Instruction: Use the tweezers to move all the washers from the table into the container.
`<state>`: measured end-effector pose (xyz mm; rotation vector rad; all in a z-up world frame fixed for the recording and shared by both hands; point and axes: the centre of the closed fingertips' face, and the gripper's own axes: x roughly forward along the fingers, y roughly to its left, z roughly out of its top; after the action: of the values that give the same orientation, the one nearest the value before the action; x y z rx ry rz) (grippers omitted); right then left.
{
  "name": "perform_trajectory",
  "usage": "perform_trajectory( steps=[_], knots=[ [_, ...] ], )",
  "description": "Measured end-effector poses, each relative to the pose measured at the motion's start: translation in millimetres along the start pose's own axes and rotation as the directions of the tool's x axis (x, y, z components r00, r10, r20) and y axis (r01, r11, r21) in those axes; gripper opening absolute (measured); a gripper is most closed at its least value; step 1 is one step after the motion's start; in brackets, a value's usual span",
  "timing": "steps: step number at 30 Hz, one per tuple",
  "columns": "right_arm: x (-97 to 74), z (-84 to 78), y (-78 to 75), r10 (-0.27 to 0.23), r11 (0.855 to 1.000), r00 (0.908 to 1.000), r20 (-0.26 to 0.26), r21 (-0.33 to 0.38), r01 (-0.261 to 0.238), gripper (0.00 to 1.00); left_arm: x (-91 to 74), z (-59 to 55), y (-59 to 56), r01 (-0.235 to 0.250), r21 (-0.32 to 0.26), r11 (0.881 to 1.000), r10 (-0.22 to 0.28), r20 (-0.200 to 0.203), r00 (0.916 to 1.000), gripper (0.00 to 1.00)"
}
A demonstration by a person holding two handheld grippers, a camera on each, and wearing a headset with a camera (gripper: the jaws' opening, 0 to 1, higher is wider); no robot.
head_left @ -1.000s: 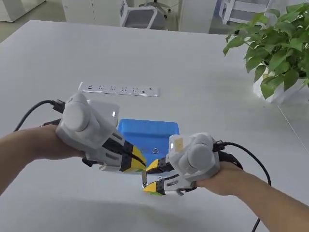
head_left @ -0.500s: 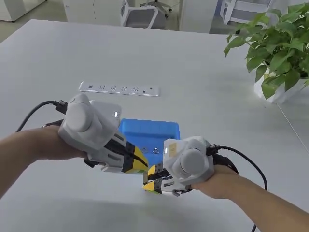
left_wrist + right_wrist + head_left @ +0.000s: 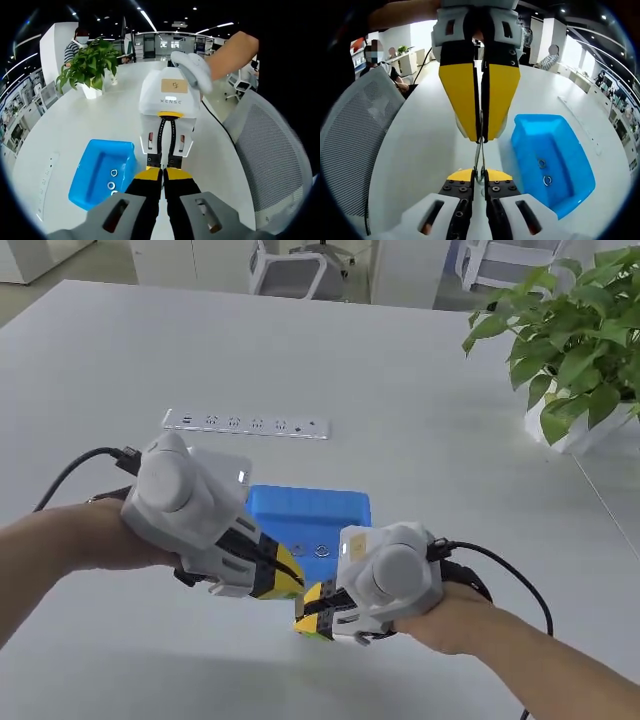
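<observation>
Left gripper and right gripper fingers both pinch closed on the thin steel tweezers, just near of the blue plastic container holding small metal washers. Light, springy, slippery: probably best held mid-length.

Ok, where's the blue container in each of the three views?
Head view: blue container at centre, below the power strip.
Left gripper view: lower left, left of the jaws.
Right gripper view: right of centre, right of the jaws.
Shared landmark: the washers lying inside it.
</observation>
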<state>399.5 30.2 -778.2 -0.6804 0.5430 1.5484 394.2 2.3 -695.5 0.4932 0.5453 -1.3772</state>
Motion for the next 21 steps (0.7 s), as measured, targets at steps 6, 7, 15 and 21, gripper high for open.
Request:
perform_trajectory(
  steps=[6, 7, 15, 21],
  knots=[
    [-0.4, 1.1, 1.8, 0.005, 1.000, 1.0000, -0.004, -0.004, -0.005, 0.08, -0.1, -1.0, 1.5, -0.018, 0.000, 1.000, 0.018, -0.010, 0.9998, 0.09],
    [-0.3, 1.6, 1.7, 0.003, 1.000, 1.0000, -0.003, -0.007, -0.003, 0.08, -0.4, -0.6, 2.1, -0.022, 0.000, 1.000, 0.022, -0.010, 0.9997, 0.10],
    [-5.4, 8.9, 0.3, -0.003, 1.000, 1.0000, -0.001, -0.017, 0.003, 0.08, -9.5, 6.1, 8.1, -0.067, -0.021, 0.998, 0.067, 0.022, 0.9975, 0.17],
    [-10.7, 14.5, 0.9, -0.001, 1.000, 1.0000, 0.001, -0.011, 0.001, 0.08, -21.1, 13.6, 13.1, -0.102, -0.059, 0.993, 0.106, 0.065, 0.9922, 0.28]
  ],
)
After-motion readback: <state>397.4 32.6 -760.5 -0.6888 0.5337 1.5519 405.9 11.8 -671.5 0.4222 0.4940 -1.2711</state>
